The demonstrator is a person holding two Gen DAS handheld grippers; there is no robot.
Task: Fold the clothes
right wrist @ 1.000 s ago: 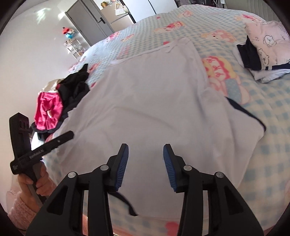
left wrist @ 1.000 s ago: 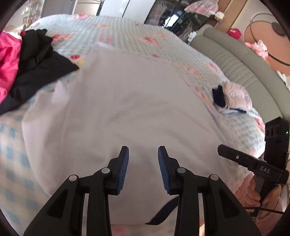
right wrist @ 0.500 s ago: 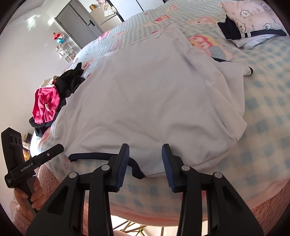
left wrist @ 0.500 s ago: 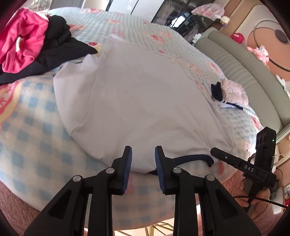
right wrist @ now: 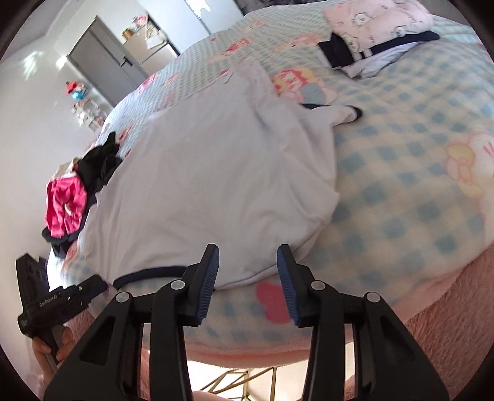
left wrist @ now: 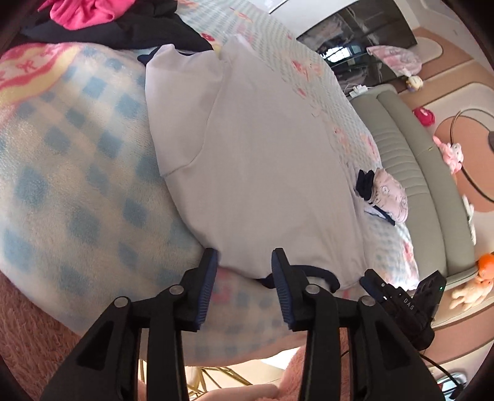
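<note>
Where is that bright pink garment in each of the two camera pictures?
Left wrist view: the pink garment is at the top left edge, on dark clothes.
Right wrist view: the pink garment is at the left, mid-height, beside the dark clothes.
Shared landmark: the white shirt spread on the bed.

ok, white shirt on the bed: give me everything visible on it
The white shirt looks like thin, soft knit with navy trim at the neckline and at a sleeve cuff. It lies spread flat on the blue-checked blanket, neckline at the near edge of the bed, hem far, with shallow creases. One sleeve lies out to the side; the other ends beside the black clothes. The left gripper and right gripper hover open at the near edge; neither pinches it.
</note>
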